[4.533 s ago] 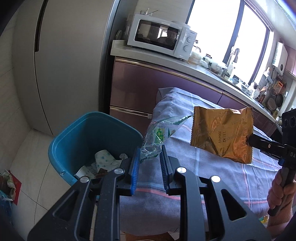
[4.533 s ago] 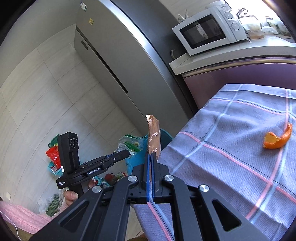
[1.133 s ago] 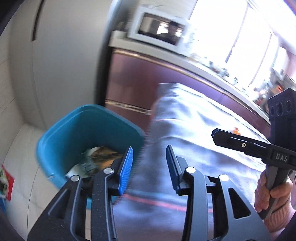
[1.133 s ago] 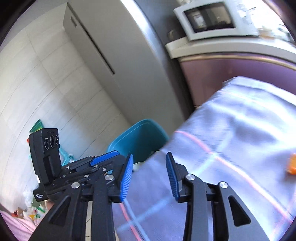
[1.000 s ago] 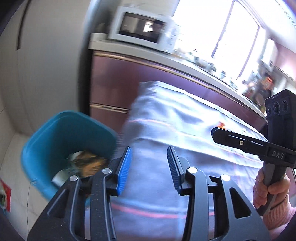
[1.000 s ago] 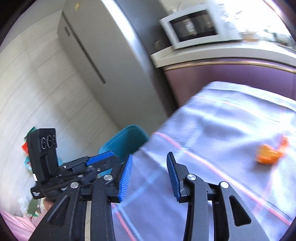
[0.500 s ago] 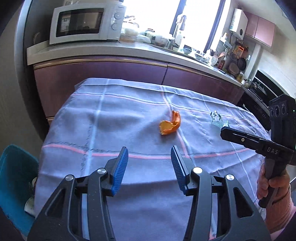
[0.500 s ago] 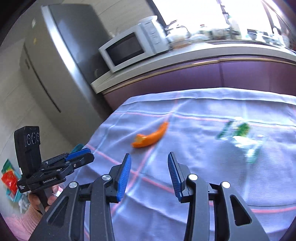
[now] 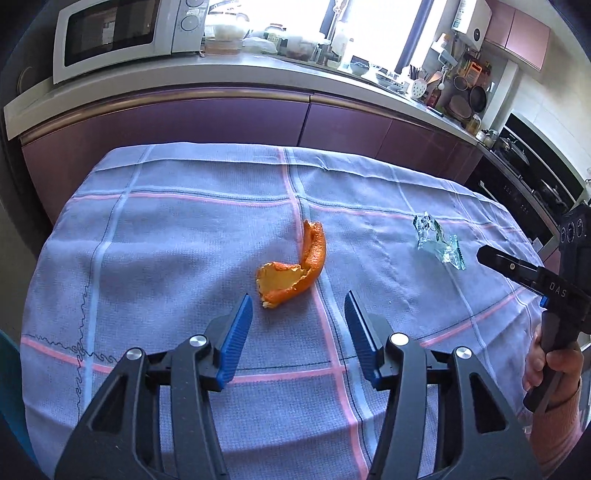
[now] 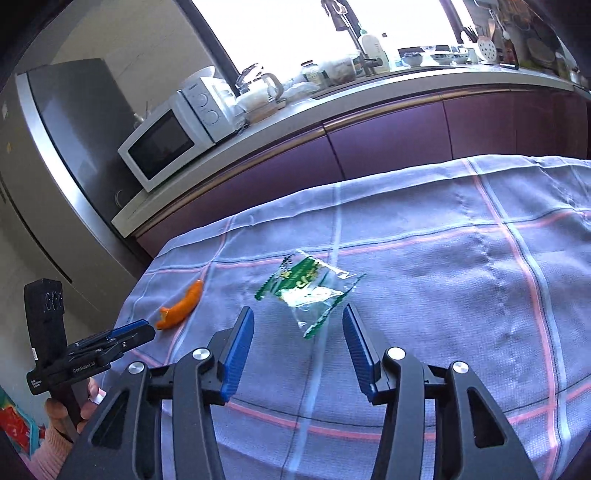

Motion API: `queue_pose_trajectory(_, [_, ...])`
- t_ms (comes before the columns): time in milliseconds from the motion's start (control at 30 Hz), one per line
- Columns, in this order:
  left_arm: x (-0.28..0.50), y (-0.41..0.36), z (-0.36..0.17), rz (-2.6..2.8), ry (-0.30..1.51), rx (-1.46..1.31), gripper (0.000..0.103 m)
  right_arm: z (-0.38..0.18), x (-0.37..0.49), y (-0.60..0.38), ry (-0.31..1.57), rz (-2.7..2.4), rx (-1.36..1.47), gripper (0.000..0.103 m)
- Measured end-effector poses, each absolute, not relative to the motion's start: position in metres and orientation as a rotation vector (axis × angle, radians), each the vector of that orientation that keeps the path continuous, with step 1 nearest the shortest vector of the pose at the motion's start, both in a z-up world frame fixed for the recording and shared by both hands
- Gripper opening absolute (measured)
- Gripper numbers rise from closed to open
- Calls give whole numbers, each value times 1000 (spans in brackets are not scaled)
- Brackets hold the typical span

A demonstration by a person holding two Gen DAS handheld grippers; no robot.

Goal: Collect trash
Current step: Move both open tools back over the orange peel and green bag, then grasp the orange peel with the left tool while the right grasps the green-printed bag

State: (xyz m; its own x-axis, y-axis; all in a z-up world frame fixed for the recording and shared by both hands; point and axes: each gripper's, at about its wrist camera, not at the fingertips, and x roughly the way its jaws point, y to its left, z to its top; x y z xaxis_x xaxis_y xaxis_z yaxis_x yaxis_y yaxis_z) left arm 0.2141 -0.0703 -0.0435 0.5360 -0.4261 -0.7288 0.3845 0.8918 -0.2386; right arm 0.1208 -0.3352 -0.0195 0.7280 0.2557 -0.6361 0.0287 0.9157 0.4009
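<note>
An orange peel [image 9: 295, 269] lies on the checked purple tablecloth [image 9: 166, 240], just beyond my open, empty left gripper [image 9: 298, 306]. A clear wrapper with green print [image 10: 306, 291] lies on the cloth just ahead of my open, empty right gripper [image 10: 298, 325]. The wrapper also shows in the left wrist view [image 9: 437, 243], near the right gripper [image 9: 491, 256]. The peel shows in the right wrist view [image 10: 181, 306], next to the left gripper [image 10: 142, 330].
A purple cabinet run with a counter [image 9: 221, 74] stands behind the table, with a white microwave [image 9: 122, 33] on it. A fridge [image 10: 48, 147] stands at the left. An oven [image 9: 524, 173] is at the far right. A sliver of the blue bin [image 9: 7, 387] shows low left.
Both grippers have let go of their wrappers into the blue bin and swung right, from the bin to over the table. Both now face the peel and the clear wrapper.
</note>
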Motion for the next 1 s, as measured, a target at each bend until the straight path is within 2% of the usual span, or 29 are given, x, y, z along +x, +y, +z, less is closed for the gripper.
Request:
queue_pose_trajectory(67, [219,-74,-47,-474,895,-47,53,-24,124,-342,755,115,424,52])
queue_pose_trajectory(433, [239,-92,-56,-462,928,-38,54,-37,148,-349,792,136,511,52])
queue_pose_trajectory(500, [243,-94,-56,-459,928,-43,49,-38,149,-348,799,144,517,51])
queue_pose_trajectory(533, [244,-94,-56,-462,931,-48,43,-39,149,-347,801,149,518,49])
queue_pose_trajectory(600, [246,-95,-57,-467,933,-53,36,-40,149,-346,806,155,511,42])
queue_pose_trajectory(700, [244,-96,-57,-464,925,-48,33,-41,149,-346,810,164,522,29])
queue_pose_trajectory(733, [244,-96,-58,-464,925,-48,29,-42,149,-346,812,166,525,23])
queue_pose_trajectory(833, [242,-95,-58,-466,924,-45,20,-42,148,-346,808,174,529,19])
queue_pose_trajectory(1000, [238,-94,-58,-466,911,-37,15,-39,146,-344,797,183,522,12])
